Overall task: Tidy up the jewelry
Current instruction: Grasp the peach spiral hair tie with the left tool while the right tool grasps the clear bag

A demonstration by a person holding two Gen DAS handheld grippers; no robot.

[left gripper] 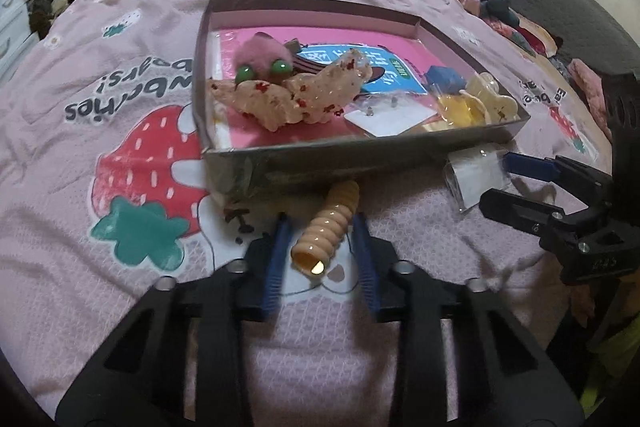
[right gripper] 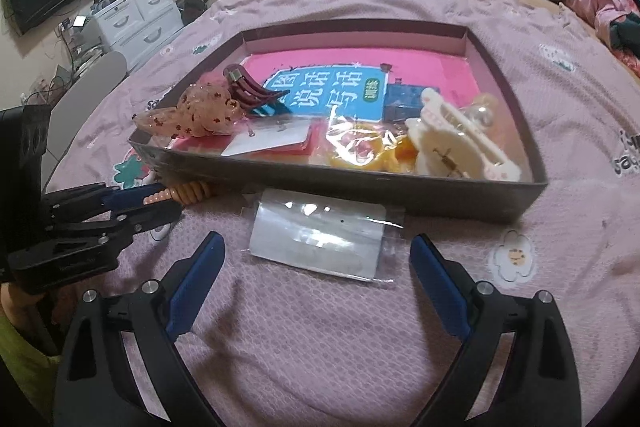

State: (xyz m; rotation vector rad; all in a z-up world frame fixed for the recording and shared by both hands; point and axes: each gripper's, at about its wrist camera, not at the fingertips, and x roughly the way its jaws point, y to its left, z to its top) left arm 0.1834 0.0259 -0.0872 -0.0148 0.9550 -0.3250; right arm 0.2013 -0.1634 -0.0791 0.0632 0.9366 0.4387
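One shallow grey box [right gripper: 400, 193] sits on a pink strawberry-print bedspread [left gripper: 80, 187], and everything else is placed from it. Inside the box lies one pink booklet [right gripper: 432, 75] with a blue title panel.

On the booklet's left part rest two translucent speckled hair claws [left gripper: 280, 95], touching each other, with one fuzzy pink hair piece [left gripper: 256, 55] bearing two green beads just behind them. One dark red claw clip [right gripper: 248, 91] lies beside these. Toward the box's near right corner sit one cream hair claw [right gripper: 452, 143], one crinkled clear bag with yellow pieces [right gripper: 360, 143] and one small blue item [right gripper: 404, 99]. One white card [right gripper: 272, 139] lies near the middle of the front wall.

Outside the box, just in front of its front wall, there are two things. One peach spiral hair tie [left gripper: 328, 223] lies at the left end, touching the wall's foot. One clear sleeve holding a white card [right gripper: 320, 239] lies flat near the middle.

The left gripper [left gripper: 324, 255] has its two blue pads narrowed around the spiral tie; whether they actually press on it cannot be told. The right gripper [right gripper: 316, 291] stands wide apart, its two fingers flanking the sleeve without touching it.
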